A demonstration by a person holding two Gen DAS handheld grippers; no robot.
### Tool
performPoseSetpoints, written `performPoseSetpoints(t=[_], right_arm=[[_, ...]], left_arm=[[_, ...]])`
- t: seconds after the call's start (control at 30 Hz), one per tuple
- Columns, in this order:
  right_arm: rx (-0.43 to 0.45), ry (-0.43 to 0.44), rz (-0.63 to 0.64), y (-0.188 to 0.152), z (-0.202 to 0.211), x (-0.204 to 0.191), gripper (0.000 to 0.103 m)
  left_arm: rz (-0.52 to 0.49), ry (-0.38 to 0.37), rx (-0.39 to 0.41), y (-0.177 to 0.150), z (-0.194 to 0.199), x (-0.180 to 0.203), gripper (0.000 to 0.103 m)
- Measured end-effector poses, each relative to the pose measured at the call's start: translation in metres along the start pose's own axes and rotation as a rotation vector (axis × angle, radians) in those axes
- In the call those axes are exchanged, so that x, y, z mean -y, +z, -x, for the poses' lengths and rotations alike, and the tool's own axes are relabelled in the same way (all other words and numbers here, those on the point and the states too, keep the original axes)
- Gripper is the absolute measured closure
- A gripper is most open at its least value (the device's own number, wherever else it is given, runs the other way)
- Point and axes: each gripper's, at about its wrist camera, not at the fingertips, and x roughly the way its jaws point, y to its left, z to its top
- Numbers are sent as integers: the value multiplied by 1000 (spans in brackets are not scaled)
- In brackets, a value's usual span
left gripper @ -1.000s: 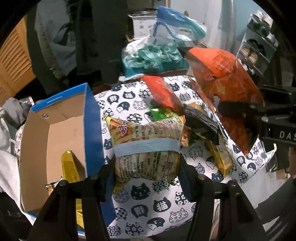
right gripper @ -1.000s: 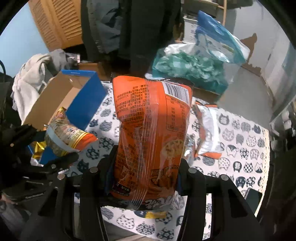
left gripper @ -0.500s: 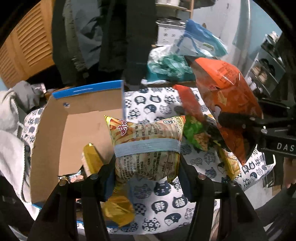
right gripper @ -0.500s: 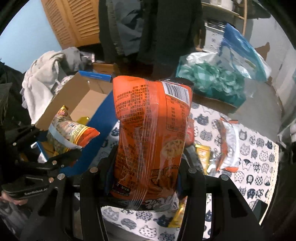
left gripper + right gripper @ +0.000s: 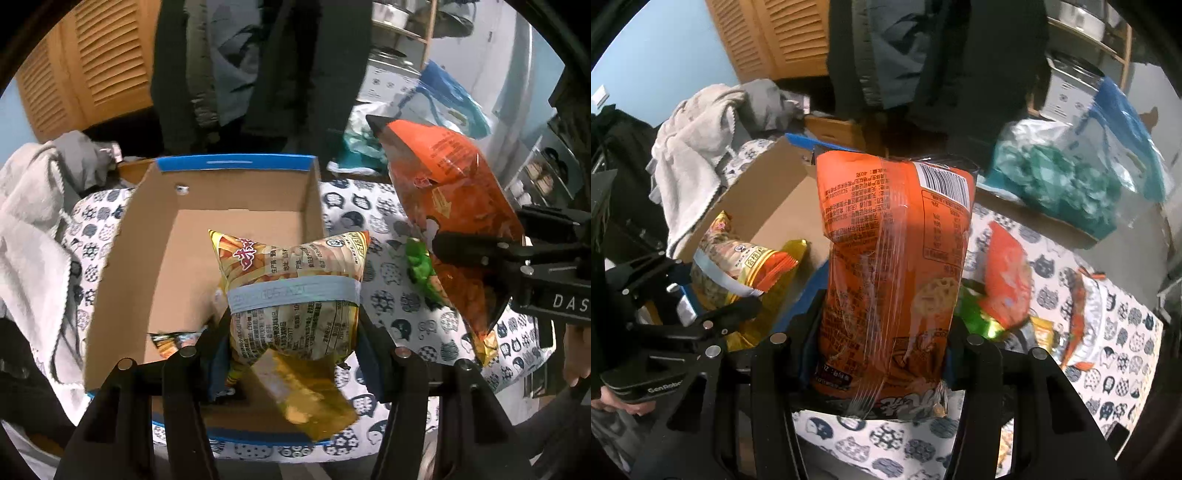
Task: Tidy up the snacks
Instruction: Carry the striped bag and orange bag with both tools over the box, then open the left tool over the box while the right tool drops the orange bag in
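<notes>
a cat-print tablecloth in white and dark blue covers the surface, and a pale grey towel lies heaped at its left edge. behind hang dark coats in front of an orange louvred door, with a light blue wall to the left. at the far right a clear plastic bag holding something teal, perhaps fabric, sits beside a blue bag, and a white printed box stands behind them.
</notes>
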Motion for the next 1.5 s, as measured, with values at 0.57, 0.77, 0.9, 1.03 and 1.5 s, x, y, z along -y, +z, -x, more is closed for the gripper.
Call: performPoseSetpoints(t=[0.57, 0.77, 0.9, 1.03, 1.5], right_arm=[[-64, 55, 82, 33, -49, -65, 53], [-88, 59, 104, 40, -67, -78, 53], [-105, 75, 100, 42, -75, -83, 52], [-121, 96, 97, 46, -79, -88, 51], [-40, 54, 98, 41, -44, -70, 28]], left_arm=[[166, 116, -28, -5, -14, -80, 43], [205, 148, -66, -11, -28, -96, 43], [229, 152, -93, -12, -35, -101, 43], [231, 169, -104, -12, -37, -98, 39], [200, 208, -50, -5, -26, -82, 28]])
